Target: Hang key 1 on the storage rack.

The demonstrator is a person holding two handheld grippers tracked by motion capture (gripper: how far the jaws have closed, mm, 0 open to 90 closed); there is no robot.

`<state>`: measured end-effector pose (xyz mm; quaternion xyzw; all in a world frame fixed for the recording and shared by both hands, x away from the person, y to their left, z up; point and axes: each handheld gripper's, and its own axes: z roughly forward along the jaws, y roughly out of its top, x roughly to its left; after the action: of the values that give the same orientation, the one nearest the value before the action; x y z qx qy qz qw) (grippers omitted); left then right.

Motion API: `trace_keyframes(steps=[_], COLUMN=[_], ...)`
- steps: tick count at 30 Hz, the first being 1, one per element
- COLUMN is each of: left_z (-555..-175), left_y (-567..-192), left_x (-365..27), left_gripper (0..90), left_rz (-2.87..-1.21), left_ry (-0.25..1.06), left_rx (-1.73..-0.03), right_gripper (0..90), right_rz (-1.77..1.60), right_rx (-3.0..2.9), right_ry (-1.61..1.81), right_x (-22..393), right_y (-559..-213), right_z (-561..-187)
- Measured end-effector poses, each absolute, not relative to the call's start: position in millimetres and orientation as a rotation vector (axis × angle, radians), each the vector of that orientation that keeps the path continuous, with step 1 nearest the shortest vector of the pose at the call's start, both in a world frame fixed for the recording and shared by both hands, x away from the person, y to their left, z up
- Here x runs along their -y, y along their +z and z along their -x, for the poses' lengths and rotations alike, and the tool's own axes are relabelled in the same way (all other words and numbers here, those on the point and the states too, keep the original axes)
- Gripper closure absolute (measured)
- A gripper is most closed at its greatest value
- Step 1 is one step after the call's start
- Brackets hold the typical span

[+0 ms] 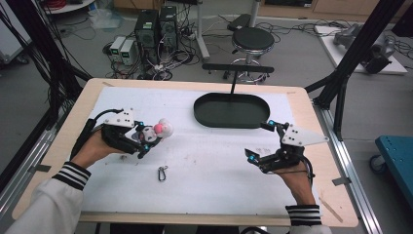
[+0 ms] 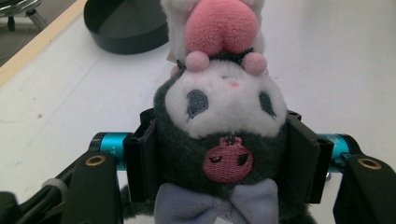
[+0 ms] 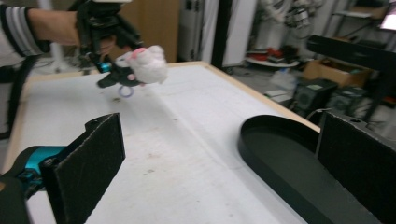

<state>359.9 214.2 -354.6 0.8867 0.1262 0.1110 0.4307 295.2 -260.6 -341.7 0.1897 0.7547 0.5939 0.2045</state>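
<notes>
High view: carabiner [image 1: 162, 173] on desk [image 1: 58, 141] near plush toy [image 1: 158, 130] | left gripper [image 1: 141, 141] pinching toy | left gripper view: embroidered face | right gripper [image 1: 260, 141] spread beside black tray [image 1: 231, 111]

Table: light wooden table [image 1: 302, 100] with a pale edge showing all round.
Cover: white sheet [image 1: 214, 170], faintly smudged, spread over most of the top.
Far side: black oval tray [image 1: 232, 110].
Near side: small metal carabiner clip [image 1: 162, 173], well apart from the tray.
</notes>
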Motion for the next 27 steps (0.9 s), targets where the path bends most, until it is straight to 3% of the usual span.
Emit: trace_keyframes(steps=[27], left_z=[-347.9], left_y=[-346.1], left_x=[-150.4], left_gripper=[37.5], left_rz=[-2.126], left_ry=[0.177], left_rx=[-0.138], right_gripper=[0.6], right_rz=[-0.217], right_rx=[-2.446], right_ry=[1.612], right_x=[182.0], right_y=[-313.9], right_z=[-331.1])
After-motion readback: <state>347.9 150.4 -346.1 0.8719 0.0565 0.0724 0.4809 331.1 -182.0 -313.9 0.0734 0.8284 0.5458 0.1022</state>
